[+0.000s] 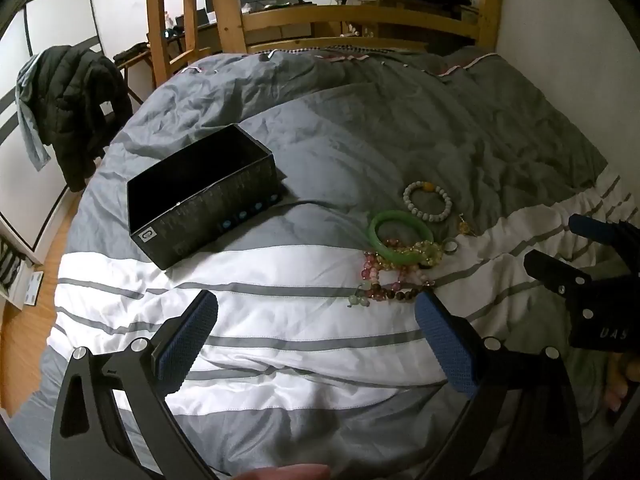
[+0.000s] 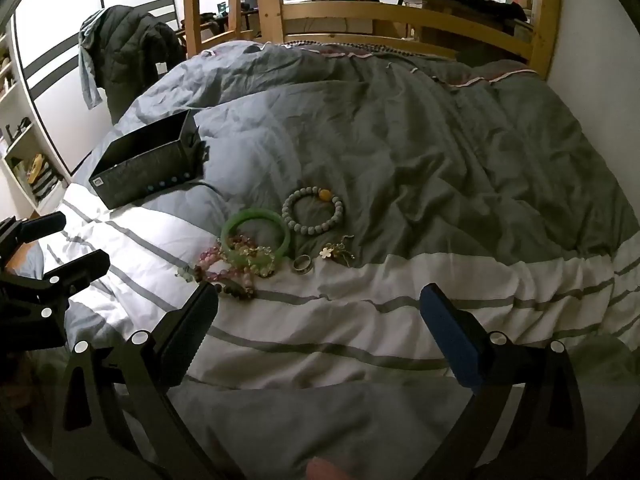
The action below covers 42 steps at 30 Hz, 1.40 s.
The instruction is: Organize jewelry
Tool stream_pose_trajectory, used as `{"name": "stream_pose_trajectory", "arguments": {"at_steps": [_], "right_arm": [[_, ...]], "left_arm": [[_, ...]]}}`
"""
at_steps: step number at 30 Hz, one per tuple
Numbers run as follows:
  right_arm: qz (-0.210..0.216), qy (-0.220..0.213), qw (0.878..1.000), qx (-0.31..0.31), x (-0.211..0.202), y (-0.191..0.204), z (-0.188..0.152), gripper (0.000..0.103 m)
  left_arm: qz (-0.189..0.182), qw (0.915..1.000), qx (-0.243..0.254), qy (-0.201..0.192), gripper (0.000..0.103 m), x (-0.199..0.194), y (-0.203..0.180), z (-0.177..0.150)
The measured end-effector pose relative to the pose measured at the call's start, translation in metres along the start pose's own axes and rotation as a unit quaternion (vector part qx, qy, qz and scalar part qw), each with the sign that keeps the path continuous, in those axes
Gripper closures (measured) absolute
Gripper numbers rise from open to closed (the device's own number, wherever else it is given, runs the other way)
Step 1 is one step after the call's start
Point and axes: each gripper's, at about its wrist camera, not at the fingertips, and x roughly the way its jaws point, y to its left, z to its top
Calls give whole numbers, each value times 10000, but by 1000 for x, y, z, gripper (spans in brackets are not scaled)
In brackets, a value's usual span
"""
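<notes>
Two grippers, left [image 1: 316, 340] and right [image 2: 320, 332], hang spread wide and empty over the duvet [image 2: 400, 140]; jewelry [image 2: 256, 252] heaped centre-frame, just ahead of right's left pad, box [image 1: 200, 196] upper left, nearer left

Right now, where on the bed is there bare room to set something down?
Free: the striped white cover between the claws and the jewelry, and the grey stretch between the black box and the green bangle. Crowded: the bracelet pile around the bangle.

Bare duvet [image 2: 340, 344] before jewelry pile [image 2: 248, 256], open box [image 1: 200, 196] apart, unobstructed above
</notes>
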Motion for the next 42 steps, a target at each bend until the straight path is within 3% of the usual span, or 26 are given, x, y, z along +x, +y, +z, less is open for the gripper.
{"name": "stream_pose_trajectory", "arguments": {"at_steps": [42], "right_arm": [[34, 36, 10000, -10, 2, 4, -2, 3]], "left_arm": [[-33, 10000, -7, 27, 6, -2, 1, 0]]}}
